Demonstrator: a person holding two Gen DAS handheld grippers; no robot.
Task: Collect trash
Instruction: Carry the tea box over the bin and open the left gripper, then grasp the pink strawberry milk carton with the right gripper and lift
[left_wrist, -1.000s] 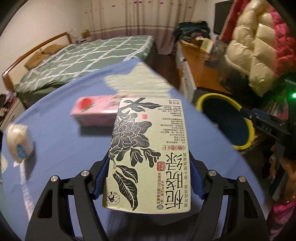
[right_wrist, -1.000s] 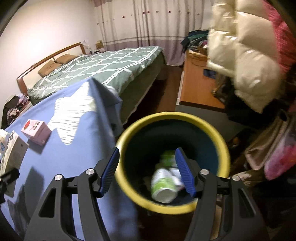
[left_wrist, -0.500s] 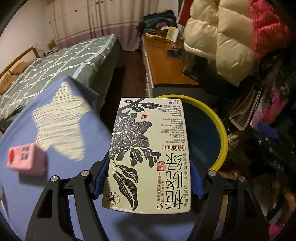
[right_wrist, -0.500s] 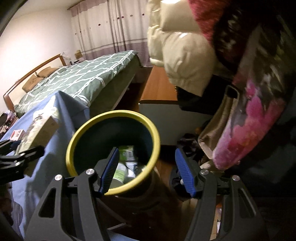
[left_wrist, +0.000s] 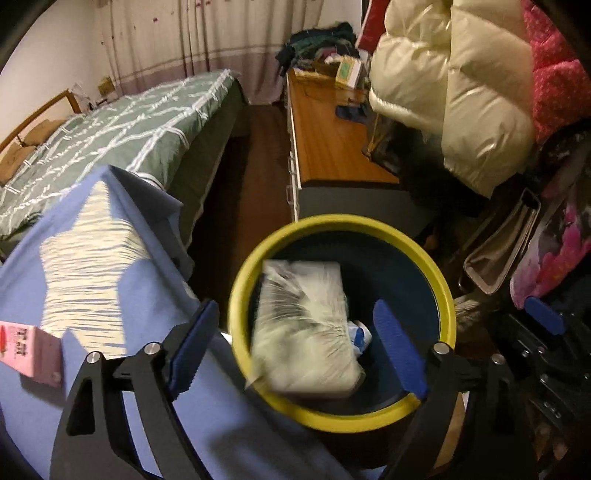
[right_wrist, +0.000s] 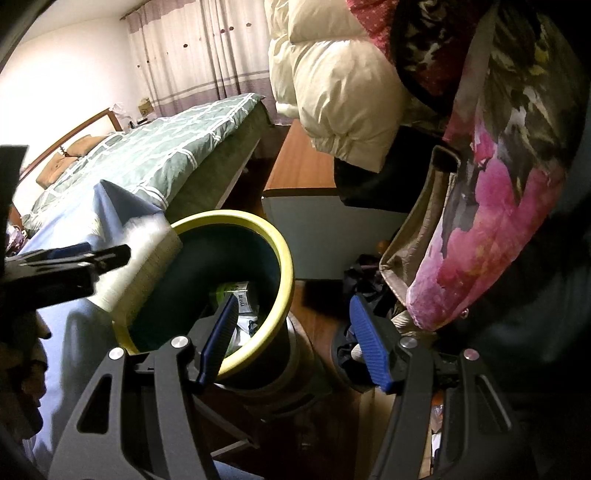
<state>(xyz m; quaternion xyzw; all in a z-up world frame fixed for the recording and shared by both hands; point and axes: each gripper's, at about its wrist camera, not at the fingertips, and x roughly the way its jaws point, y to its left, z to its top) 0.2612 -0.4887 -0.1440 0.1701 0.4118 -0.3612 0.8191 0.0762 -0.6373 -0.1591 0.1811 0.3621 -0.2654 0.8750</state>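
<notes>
A dark bin with a yellow rim (left_wrist: 436, 269) stands beside the blue-covered table (left_wrist: 74, 302). My left gripper (left_wrist: 295, 350) is open and hangs over the bin mouth. The pale green tea box (left_wrist: 306, 328) is free of the jaws and blurred, falling into the bin. In the right wrist view the box (right_wrist: 147, 266) shows at the bin's left rim (right_wrist: 284, 266), with the left gripper (right_wrist: 74, 266) beside it. My right gripper (right_wrist: 291, 343) is open and empty over the bin's right edge. Other trash (right_wrist: 236, 295) lies inside the bin.
A pink box (left_wrist: 26, 350) lies on the table at the left. A wooden cabinet (left_wrist: 325, 147) and a bed (left_wrist: 129, 129) stand behind the bin. Hanging coats (left_wrist: 461, 92) and a bag (right_wrist: 417, 236) crowd the right side.
My left gripper has opened over the bin and let go of the tea box, which is dropping in. The right gripper has shifted right of the bin.
</notes>
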